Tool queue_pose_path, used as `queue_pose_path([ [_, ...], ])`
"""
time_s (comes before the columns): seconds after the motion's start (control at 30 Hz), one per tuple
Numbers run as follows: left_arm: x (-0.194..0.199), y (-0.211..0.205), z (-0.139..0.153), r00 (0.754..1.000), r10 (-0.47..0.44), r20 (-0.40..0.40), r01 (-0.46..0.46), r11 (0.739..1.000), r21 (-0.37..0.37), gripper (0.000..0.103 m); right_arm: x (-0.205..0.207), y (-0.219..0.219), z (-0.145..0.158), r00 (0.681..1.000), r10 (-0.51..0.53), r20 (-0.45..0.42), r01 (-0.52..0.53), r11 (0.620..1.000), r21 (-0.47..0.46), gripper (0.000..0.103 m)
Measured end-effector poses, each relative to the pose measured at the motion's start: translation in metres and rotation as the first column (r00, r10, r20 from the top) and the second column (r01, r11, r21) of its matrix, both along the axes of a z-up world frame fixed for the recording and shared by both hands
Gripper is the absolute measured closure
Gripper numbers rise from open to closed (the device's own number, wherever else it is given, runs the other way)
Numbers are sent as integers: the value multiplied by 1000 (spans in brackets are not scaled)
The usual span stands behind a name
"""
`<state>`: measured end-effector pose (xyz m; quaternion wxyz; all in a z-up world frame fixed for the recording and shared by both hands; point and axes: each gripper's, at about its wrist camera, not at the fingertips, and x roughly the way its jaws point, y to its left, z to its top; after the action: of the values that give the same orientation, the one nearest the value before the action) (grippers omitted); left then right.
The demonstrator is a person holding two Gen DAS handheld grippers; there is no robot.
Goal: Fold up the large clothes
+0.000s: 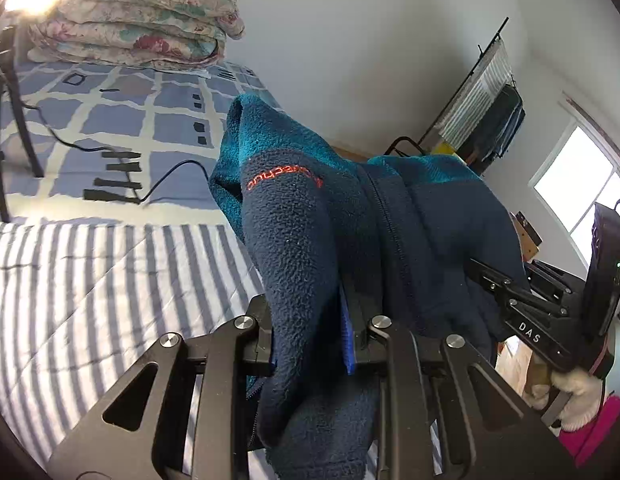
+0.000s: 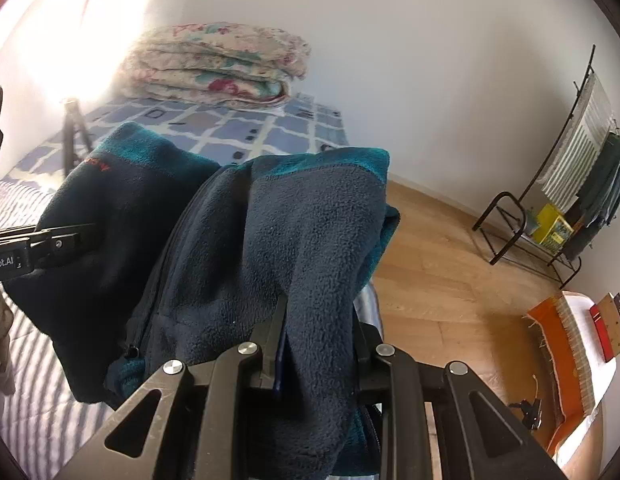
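Observation:
A navy fleece jacket [image 1: 294,240] with teal trim and a red logo hangs bunched between both grippers, lifted above the striped bed sheet [image 1: 90,280]. My left gripper [image 1: 310,344] is shut on a fold of the fleece that covers its fingertips. My right gripper [image 2: 317,344] is shut on another fold of the same jacket [image 2: 270,232]. The right gripper also shows in the left wrist view [image 1: 509,300] at the right, and the left gripper shows in the right wrist view [image 2: 66,240] at the left, both buried in the cloth.
A folded floral quilt [image 1: 138,24] lies at the bed's far end on a blue checked cover [image 1: 110,120]. A black tripod [image 1: 6,120] and cable [image 1: 166,180] stand on the bed. A clothes rack [image 2: 569,184] stands by the wall on the wooden floor [image 2: 441,280].

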<state>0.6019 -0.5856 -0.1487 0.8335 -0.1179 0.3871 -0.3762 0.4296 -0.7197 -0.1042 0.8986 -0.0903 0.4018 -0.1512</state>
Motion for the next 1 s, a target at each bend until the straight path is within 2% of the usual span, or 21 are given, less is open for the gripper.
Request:
queue_pose_path([
  [0.13, 10, -20, -13, 1000, 13, 5, -13, 1000, 17, 82, 21, -15, -18, 1000, -20, -4, 20, 1000, -21, 81],
  [0.37, 16, -46, -36, 999, 26, 39, -30, 993, 111, 82, 38, -36, -59, 997, -65, -31, 63, 996, -57, 81],
  [0.5, 21, -46, -46, 998, 39, 43, -45, 986, 158, 82, 40, -58, -75, 993, -108, -46, 108, 994, -2, 78],
  [0.63, 29, -39, -57, 998, 69, 3, -69, 984, 166, 79, 36, -77, -85, 984, -169, -62, 170, 985, 18, 64],
  [0.7, 31, -37, -61, 996, 87, 0, -85, 981, 174, 74, 32, -83, -86, 976, -207, -61, 208, 978, 0, 47],
  [0.83, 30, -34, -64, 993, 110, 33, -114, 968, 223, 54, 27, -96, -87, 969, -234, -75, 238, 970, 55, 43],
  [0.9, 28, -27, -64, 993, 117, 32, -121, 967, 223, 52, 23, -99, -85, 965, -253, -70, 258, 964, 60, 39],
  [1.0, 24, -20, -58, 992, 122, 33, -127, 964, 233, 51, 14, -102, -82, 959, -275, -63, 281, 955, 97, 39],
])
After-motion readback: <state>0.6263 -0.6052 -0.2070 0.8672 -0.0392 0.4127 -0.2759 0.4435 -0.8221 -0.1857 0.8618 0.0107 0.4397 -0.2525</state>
